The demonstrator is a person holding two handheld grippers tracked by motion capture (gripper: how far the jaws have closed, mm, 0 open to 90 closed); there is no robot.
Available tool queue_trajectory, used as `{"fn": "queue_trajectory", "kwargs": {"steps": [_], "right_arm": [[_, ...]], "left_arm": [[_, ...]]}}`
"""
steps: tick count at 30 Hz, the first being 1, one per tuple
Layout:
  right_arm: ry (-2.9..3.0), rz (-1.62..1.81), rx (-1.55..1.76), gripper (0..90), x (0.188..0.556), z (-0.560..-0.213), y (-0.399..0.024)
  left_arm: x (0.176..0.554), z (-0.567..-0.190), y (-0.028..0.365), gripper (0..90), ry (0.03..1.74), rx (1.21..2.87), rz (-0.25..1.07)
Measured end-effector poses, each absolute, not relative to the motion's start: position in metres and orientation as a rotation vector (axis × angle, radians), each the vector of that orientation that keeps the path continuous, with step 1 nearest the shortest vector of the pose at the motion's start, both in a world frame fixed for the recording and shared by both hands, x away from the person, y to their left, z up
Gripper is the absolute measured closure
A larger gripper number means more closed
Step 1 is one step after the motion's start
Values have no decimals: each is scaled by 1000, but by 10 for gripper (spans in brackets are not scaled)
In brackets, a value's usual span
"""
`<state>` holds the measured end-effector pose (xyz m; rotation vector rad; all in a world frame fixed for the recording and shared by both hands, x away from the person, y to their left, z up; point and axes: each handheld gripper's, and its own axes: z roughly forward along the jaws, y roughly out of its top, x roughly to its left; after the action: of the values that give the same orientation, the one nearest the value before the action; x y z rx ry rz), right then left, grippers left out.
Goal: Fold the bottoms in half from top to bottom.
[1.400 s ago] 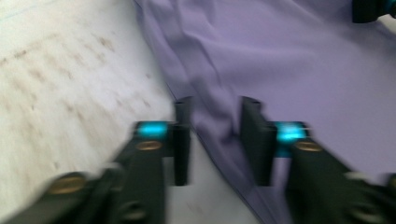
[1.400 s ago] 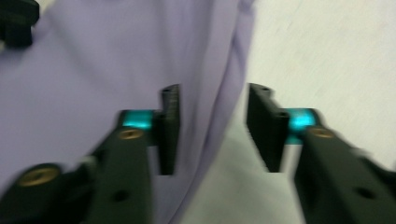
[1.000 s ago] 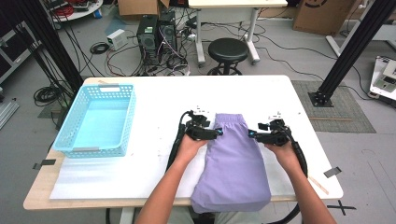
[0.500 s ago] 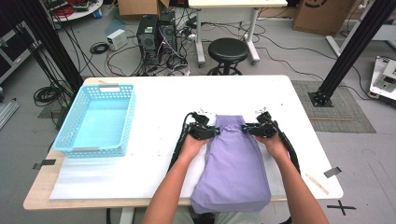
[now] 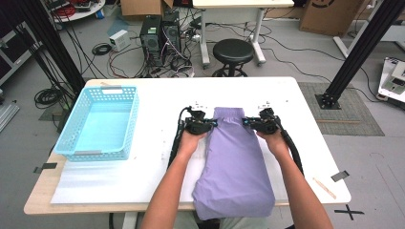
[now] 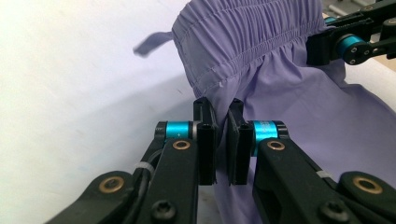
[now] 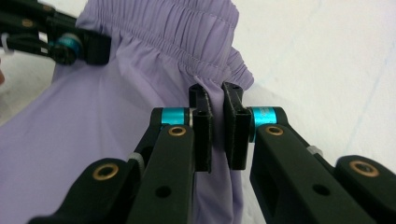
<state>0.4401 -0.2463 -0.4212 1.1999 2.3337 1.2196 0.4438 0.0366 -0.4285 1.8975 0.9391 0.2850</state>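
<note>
The lilac shorts (image 5: pixel 236 162) lie flat on the white surface (image 5: pixel 157 100), gathered elastic waistband at the far end. The left hand-held gripper (image 5: pixel 213 123) and right hand-held gripper (image 5: pixel 244 122) have just been closing, each pinching a waistband edge.

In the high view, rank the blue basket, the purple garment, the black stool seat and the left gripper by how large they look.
1. purple garment and blue basket: similar, too close to rank
2. black stool seat
3. left gripper
</note>
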Motion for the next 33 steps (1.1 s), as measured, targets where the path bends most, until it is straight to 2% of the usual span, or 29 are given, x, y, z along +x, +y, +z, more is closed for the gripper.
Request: {"fn": "queue_trajectory", "kwargs": {"steps": [4,12,22,33], "right_arm": [[2294,1249,1188,843,440,-418,-243],[2289,1257,1153,842,433,-417,-246],[2303,1306,1044,839,403,-413,-256],[2321,1348,973,836,371,-419,-264]], "left_arm": [[446,-417,39,842,877,1935,317],[433,-426,42,842,827,1883,311],[403,-430,45,839,716,1842,301],[369,-435,44,833,627,1872,315]]}}
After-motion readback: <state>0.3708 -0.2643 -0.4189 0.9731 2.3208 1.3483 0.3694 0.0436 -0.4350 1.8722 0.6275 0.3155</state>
